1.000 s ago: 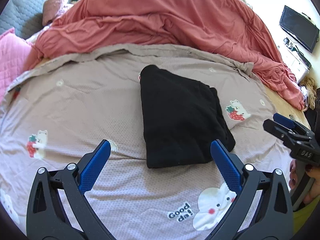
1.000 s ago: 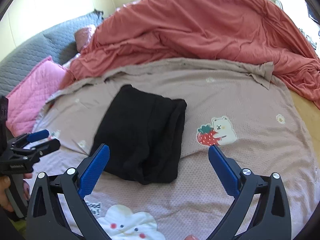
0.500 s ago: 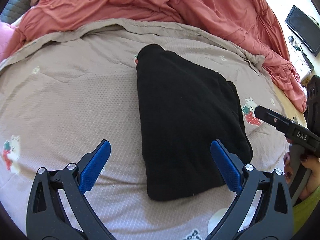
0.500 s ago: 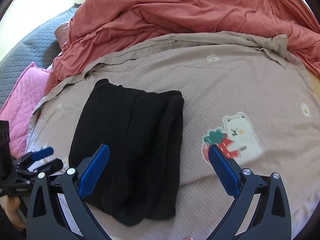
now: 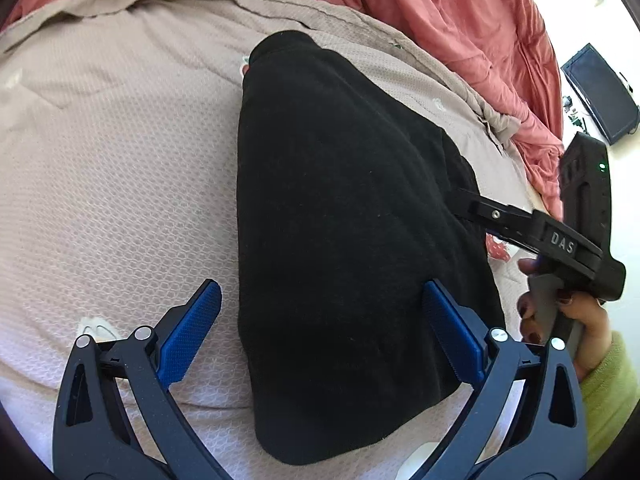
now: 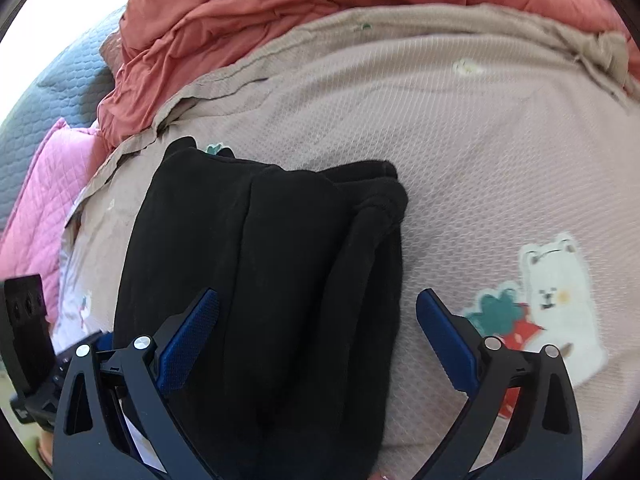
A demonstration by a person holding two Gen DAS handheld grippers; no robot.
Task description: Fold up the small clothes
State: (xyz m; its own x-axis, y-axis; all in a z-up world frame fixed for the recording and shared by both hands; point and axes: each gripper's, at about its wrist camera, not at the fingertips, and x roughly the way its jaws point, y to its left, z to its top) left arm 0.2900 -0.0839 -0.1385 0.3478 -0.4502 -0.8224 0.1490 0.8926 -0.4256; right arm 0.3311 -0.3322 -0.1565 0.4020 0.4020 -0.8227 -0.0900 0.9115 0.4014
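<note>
A folded black garment [image 5: 344, 216] lies flat on the taupe bedspread [image 5: 120, 168]. My left gripper [image 5: 320, 332] is open, low over the garment's near end, its left pad over the spread and its right pad over the cloth. My right gripper [image 6: 318, 332] is open too, straddling the garment's [image 6: 272, 264] near right side, where stacked folded edges show. In the left wrist view the right tool [image 5: 532, 228] reaches in from the right with its tip at the cloth's right edge, held by a hand [image 5: 576, 320].
A heaped salmon duvet [image 5: 460, 20] lies along the far side of the bed. A pink quilted pillow [image 6: 36, 200] and a grey one [image 6: 52, 92] sit at far left. A dark screen [image 5: 600, 92] stands beyond the bed's right edge.
Both grippers have moved forward and down toward the black garment, which now fills much more of each view. Both stay open.
</note>
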